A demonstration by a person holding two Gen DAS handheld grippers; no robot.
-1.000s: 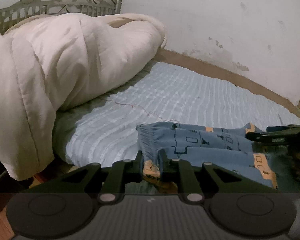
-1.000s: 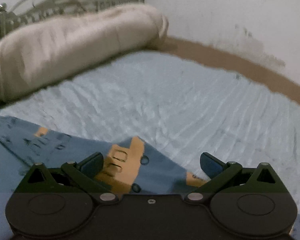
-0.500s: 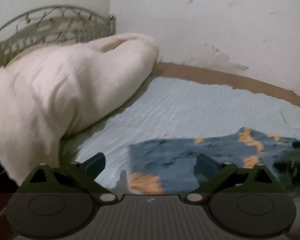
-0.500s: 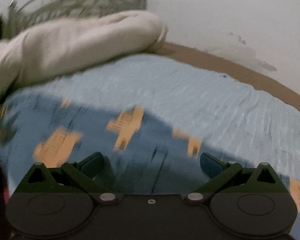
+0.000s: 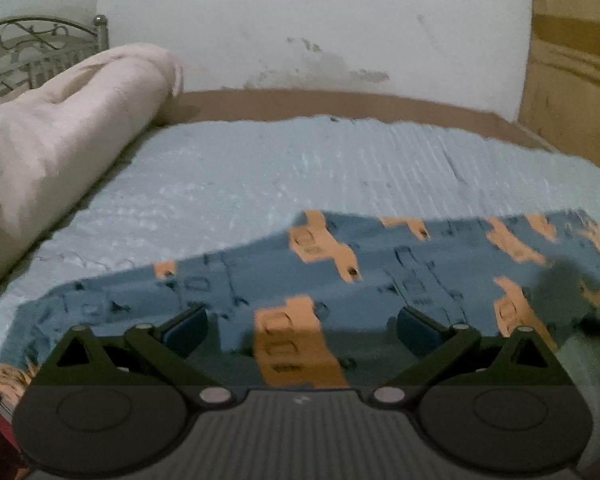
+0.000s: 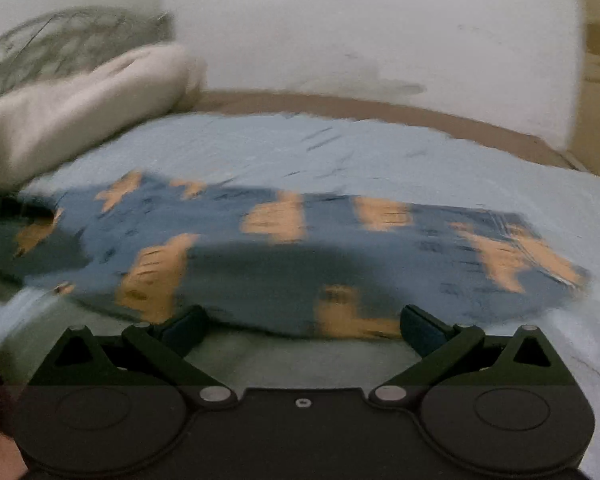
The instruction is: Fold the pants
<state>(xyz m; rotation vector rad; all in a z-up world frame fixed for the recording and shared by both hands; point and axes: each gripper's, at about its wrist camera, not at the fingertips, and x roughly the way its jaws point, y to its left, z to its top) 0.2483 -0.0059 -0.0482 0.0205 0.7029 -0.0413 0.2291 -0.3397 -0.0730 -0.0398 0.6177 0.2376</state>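
Observation:
Blue pants with orange patches lie spread flat across the near part of a light blue bed sheet. My left gripper stands wide open just above the near edge of the pants, with nothing gripped. In the right wrist view the same pants stretch from left to right, blurred by motion. There my right gripper is open too, held back over the sheet at the near hem, apart from the cloth.
A rolled cream duvet lies along the left side by a metal headboard. A brown bed edge runs under the white wall. A wooden panel stands at the far right.
The left gripper let go of the bunched pants and opened wide. Both grippers pulled back and swung along the bed; the pants now lie spread out flat.

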